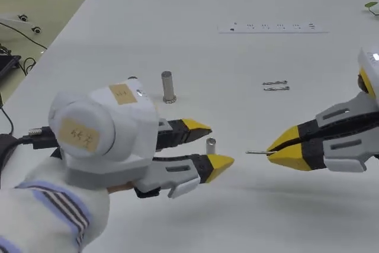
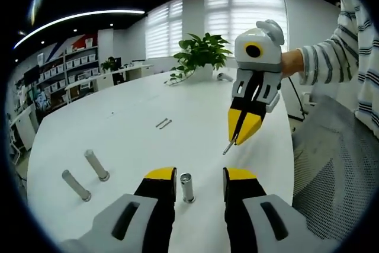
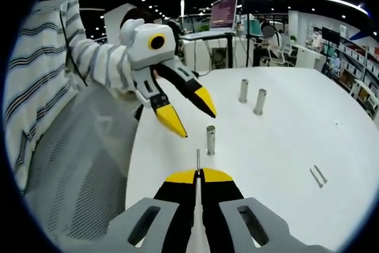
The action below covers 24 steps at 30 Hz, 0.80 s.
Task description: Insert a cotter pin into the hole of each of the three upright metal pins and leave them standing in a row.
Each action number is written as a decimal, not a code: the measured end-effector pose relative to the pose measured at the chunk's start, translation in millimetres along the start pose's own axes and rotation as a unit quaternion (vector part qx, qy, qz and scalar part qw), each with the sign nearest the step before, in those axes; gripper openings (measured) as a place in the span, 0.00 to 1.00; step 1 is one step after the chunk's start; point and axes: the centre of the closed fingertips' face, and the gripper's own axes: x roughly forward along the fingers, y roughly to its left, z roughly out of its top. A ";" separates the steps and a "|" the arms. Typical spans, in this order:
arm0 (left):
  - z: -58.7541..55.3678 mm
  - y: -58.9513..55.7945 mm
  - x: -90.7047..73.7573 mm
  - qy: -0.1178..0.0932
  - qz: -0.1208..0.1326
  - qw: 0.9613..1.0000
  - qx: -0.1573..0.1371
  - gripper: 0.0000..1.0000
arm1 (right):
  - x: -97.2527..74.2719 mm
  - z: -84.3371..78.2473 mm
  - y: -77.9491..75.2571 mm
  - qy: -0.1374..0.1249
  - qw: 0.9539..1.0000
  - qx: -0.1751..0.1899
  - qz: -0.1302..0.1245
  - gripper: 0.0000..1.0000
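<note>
A short upright metal pin [image 1: 210, 145] [image 2: 187, 186] [image 3: 210, 140] stands on the white table between the jaws of my open left gripper [image 1: 214, 144] [image 2: 199, 176] [image 3: 195, 121]; the jaws stand on either side without closing on it. My right gripper [image 1: 272, 149] [image 2: 240, 131] [image 3: 198, 173] is shut on a thin cotter pin [image 1: 257, 153] [image 2: 227, 146] [image 3: 198, 158], whose tip points at that metal pin from a short gap away. Two more upright pins [image 1: 168, 87] [image 2: 96, 165] [image 3: 259, 101] stand farther back.
Two spare cotter pins [image 1: 275, 86] [image 2: 163, 124] [image 3: 317, 175] lie side by side on the table beyond the right gripper. A white power strip [image 1: 272, 28] lies at the far side. A potted plant [image 2: 198, 51] stands at the table's end.
</note>
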 end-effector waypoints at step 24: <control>-45.8 5.8 30.2 0.056 0.004 0.997 -0.057 0.15 | 25.1 4.0 -15.1 0.003 1.000 0.020 -0.001 0.03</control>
